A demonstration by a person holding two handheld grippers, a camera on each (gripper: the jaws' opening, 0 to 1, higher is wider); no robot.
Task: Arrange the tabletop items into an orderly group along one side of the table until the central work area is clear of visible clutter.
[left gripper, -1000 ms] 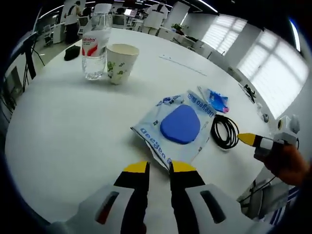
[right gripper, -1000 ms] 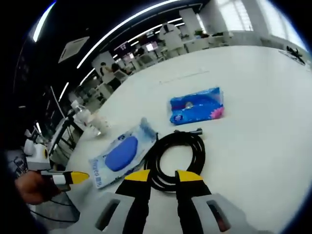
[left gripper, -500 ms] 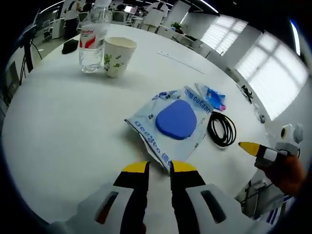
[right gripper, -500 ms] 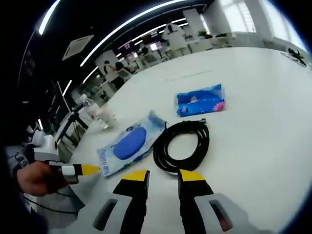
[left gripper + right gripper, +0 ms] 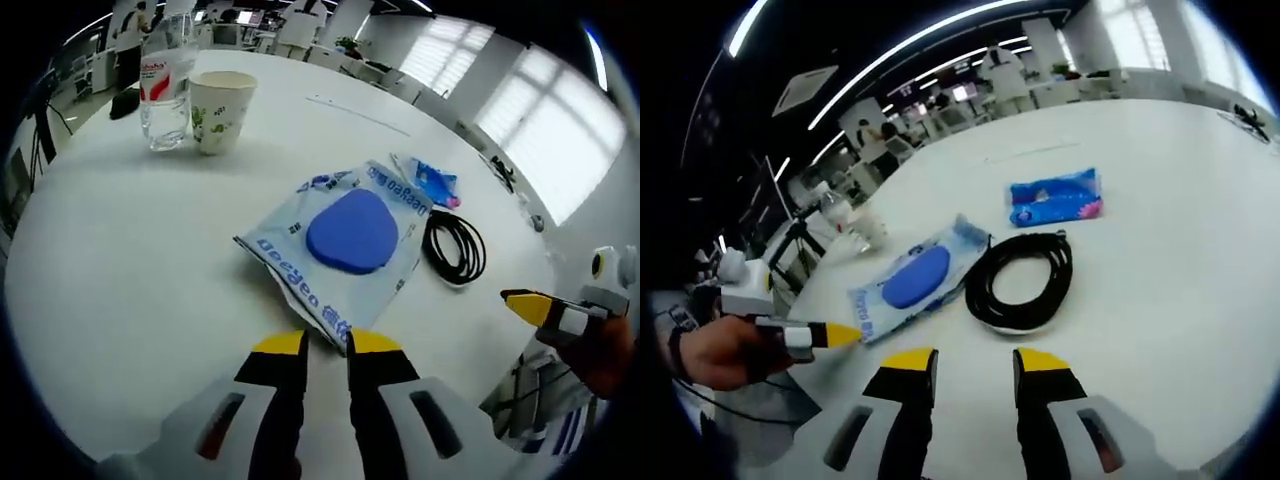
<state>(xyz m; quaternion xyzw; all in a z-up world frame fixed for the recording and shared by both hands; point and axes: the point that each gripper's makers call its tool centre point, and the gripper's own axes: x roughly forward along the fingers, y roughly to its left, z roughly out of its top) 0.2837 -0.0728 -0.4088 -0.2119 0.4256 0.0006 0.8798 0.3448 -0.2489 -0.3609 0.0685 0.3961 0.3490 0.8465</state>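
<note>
Five items are spread on the white table (image 5: 120, 290). In the left gripper view, a water bottle (image 5: 165, 85) and a paper cup (image 5: 218, 110) are seen touching at 11 o'clock; a blue-padded packet (image 5: 345, 245) lies at the centre, with a coiled black cable (image 5: 455, 250) just beside it at 3 o'clock and a blue tissue pack (image 5: 432, 185) at 1 o'clock. The left gripper (image 5: 326, 345) is held nearly closed on nothing, tips at the packet's corner. The right gripper (image 5: 966, 358) is held parted and empty, near the cable.
</note>
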